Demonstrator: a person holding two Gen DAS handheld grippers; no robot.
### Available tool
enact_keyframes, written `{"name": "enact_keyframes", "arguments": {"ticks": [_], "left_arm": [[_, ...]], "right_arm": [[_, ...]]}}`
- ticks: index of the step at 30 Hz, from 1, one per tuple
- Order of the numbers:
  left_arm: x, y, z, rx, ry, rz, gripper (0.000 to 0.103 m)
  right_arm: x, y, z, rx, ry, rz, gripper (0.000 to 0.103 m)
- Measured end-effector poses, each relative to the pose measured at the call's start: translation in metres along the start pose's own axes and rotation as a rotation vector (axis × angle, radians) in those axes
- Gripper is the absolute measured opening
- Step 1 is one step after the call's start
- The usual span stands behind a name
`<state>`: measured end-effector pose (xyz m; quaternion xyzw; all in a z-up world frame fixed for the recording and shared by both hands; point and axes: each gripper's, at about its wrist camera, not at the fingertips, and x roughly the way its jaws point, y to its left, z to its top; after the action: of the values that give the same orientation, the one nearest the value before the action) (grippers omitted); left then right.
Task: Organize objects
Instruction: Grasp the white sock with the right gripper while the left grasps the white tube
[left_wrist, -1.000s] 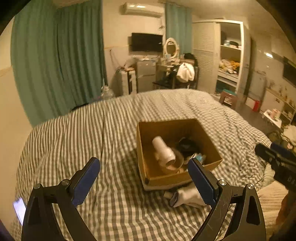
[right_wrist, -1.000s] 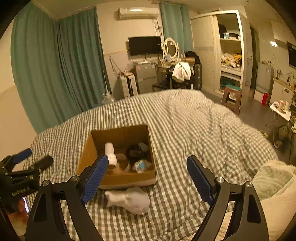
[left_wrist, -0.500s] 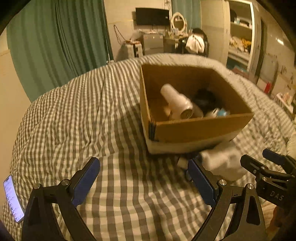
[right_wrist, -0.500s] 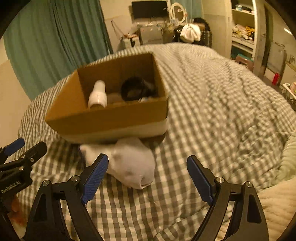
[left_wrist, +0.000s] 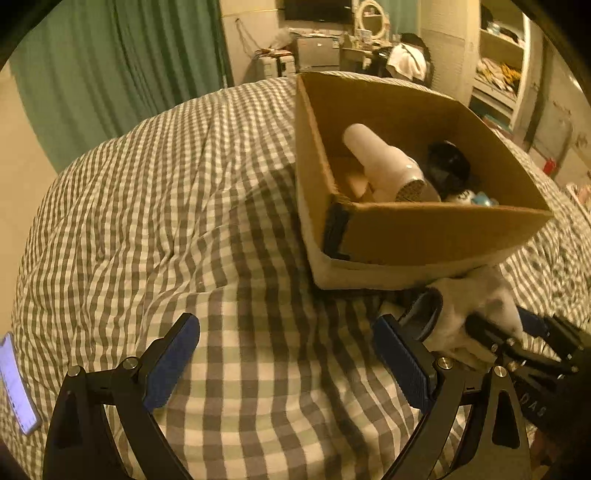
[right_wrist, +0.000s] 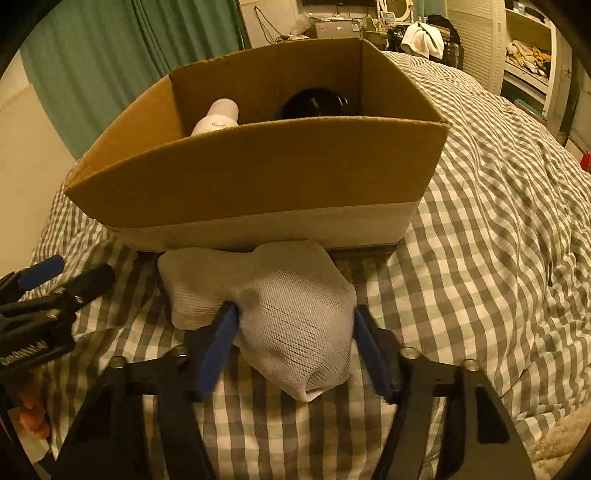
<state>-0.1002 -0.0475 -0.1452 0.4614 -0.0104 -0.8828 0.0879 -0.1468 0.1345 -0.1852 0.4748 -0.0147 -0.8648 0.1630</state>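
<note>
Both grippers have dropped low and pushed in toward the box since a second ago, and the right gripper (right_wrist: 291, 325) has narrowed from wide open until its pads bracket the sock (right_wrist: 280, 306). Its jaws sit against the sock's two flanks, about sock-width apart; whether they are squeezing yet I cannot tell. The sock lies on the bedspread (right_wrist: 480, 258), just in front of the box (right_wrist: 258, 177) and touching its near wall, long axis running from the toe bulge between the jaws away to the left along that wall. The right gripper is plainly the nearer one, so the lift is likely its job, up and over the wall. The left gripper (left_wrist: 288, 354) hovers over bare bedspread with jaws wide apart and nothing between them, the sock off to its right. Inside the box lie a white hairdryer (left_wrist: 384, 170) and a black item (left_wrist: 448, 166).
</note>
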Motion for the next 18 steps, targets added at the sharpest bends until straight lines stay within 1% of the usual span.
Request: {"name": "enact_keyframes", "arguments": {"ticks": [3, 5, 8, 11, 14, 15, 18], "left_arm": [[-0.004, -0.009, -0.004, 0.034, -0.019, -0.002, 0.098], [-0.004, -0.016, -0.005, 0.045, -0.020, -0.010, 0.098], [-0.006, -0.033, -0.009, 0.064, -0.015, -0.034, 0.098], [-0.005, -0.057, -0.011, 0.090, -0.017, -0.045, 0.098], [0.003, -0.080, -0.012, 0.105, -0.028, -0.018, 0.098], [0.009, -0.087, -0.012, 0.098, -0.017, -0.015, 0.098], [0.025, -0.098, -0.011, 0.052, 0.009, -0.034, 0.098]], "right_arm": [[-0.013, -0.002, -0.004, 0.012, -0.028, -0.007, 0.049], [-0.028, -0.005, -0.008, 0.011, -0.061, -0.045, 0.049], [-0.053, -0.017, -0.010, 0.057, -0.104, -0.062, 0.048], [-0.069, -0.030, -0.012, 0.094, -0.133, -0.122, 0.048], [-0.072, -0.048, -0.011, 0.160, -0.135, -0.121, 0.048], [-0.071, -0.054, -0.009, 0.187, -0.128, -0.115, 0.049], [-0.076, -0.063, -0.013, 0.228, -0.130, -0.105, 0.049]]}}
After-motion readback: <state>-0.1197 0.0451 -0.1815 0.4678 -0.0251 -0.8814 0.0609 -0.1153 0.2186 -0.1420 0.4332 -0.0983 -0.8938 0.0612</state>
